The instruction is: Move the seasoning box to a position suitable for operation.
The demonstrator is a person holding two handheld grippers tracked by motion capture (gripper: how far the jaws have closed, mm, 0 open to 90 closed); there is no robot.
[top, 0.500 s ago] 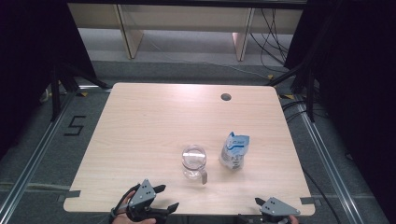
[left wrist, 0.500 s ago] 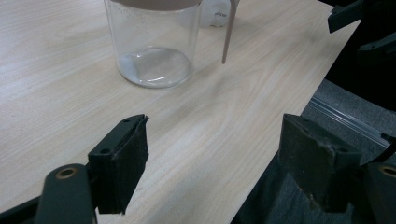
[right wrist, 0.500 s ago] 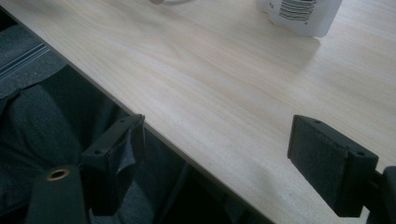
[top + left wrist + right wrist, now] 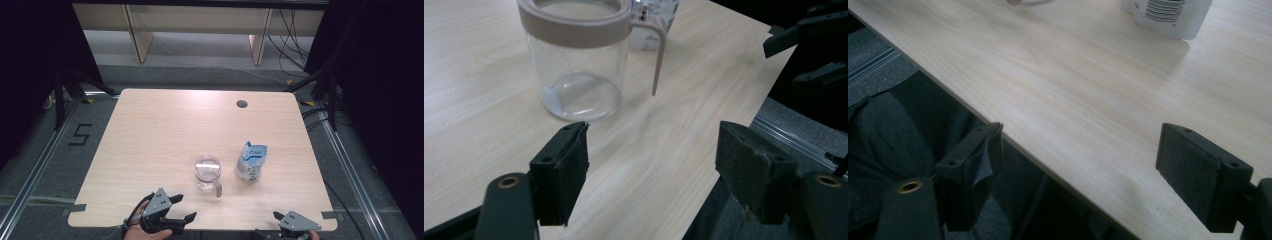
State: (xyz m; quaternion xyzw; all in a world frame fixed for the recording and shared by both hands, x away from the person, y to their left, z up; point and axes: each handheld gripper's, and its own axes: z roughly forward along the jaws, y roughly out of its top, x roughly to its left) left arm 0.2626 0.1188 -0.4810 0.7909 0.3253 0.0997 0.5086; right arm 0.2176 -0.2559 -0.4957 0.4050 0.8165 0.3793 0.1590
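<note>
At the near edge of the tabletop (image 4: 150, 130), both pairs of jaws stand spread with nothing between them. The left gripper (image 4: 181, 209) hovers over the near left part of the wood, its black pads aimed toward the clear jar (image 4: 207, 173), which in the left gripper view (image 4: 574, 60) stands upright just ahead of the left pad, not touched. The right gripper (image 4: 278, 216) sits at the near right edge, half over the drop to the floor, and the right gripper view has the edge of the wood running slantwise between its pads.

Beyond them, the jar stands near the middle of the near half, pale collar on top and a thin handle (image 4: 658, 50) hanging toward the person. Just to its right, close but apart, stands the white and blue pouch (image 4: 251, 161), upright, with its top crumpled.

My guess is the step in hand is the reach to these two. To do it well, the left jaws should come in level around the jar's wall below the collar, clear of the handle, and close squarely so the glass does not skid. The right should take the pouch low and gently, since it looks soft and tippy.

Counted: one jar, one pouch, two grippers, one dark round hole (image 4: 242, 104) at the far side.
</note>
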